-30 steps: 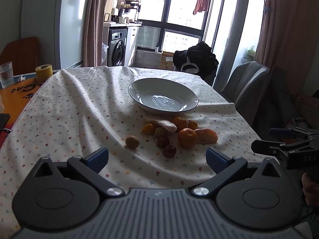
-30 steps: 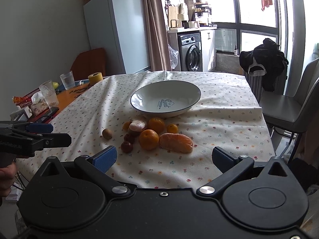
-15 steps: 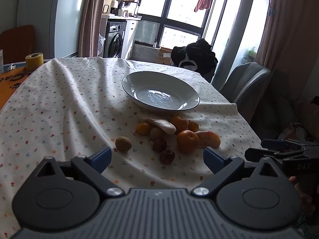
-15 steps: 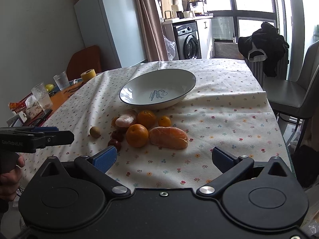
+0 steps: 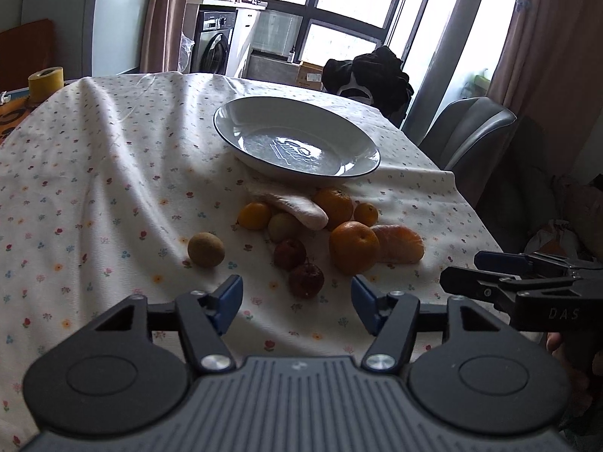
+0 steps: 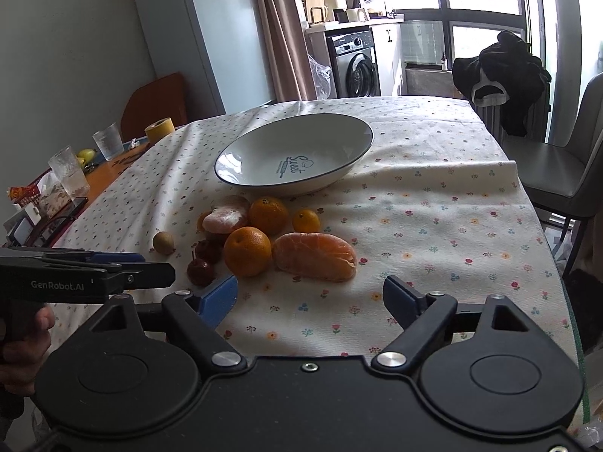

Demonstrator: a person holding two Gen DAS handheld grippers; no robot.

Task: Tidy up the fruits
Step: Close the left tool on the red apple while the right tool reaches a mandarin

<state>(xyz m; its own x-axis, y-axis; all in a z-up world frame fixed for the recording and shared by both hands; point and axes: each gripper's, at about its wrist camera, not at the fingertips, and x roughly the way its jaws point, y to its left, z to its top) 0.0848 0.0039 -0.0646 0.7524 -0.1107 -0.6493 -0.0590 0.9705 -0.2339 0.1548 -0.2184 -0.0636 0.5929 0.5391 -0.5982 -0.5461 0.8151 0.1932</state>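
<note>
Orange and red fruits (image 5: pixel 324 233) are heaped at mid-frame on the bench (image 5: pixel 94 188), below the empty bowl (image 5: pixel 296 143). Both the left gripper (image 5: pixel 296 293) and right gripper (image 6: pixel 311 293) are held open, empty. The peeled segment (image 6: pixel 314 250) is probably soft; its sides should be pinched lightly.

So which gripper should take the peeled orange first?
Probably right: the open right gripper faces the peeled orange directly, while the left gripper lines up on a dark red fruit.
</note>
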